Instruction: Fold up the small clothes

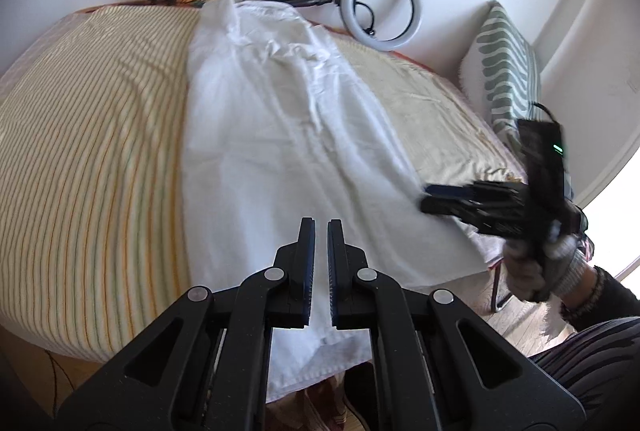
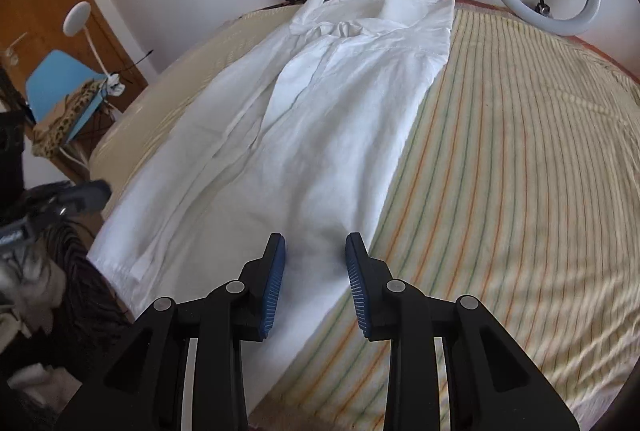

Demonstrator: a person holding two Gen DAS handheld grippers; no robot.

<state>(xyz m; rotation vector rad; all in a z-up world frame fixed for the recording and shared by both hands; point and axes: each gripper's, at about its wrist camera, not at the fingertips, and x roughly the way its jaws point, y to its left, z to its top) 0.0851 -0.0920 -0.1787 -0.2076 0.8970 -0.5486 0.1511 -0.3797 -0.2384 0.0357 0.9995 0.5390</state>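
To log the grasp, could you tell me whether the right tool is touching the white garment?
Cannot tell: in the right wrist view the right tool hangs open over the white garment, with no visible contact or gap.

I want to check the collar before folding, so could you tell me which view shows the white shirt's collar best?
The right wrist view: the collar lies unobstructed at the white shirt's far end. In the left wrist view the collar end looks crumpled and less distinct.
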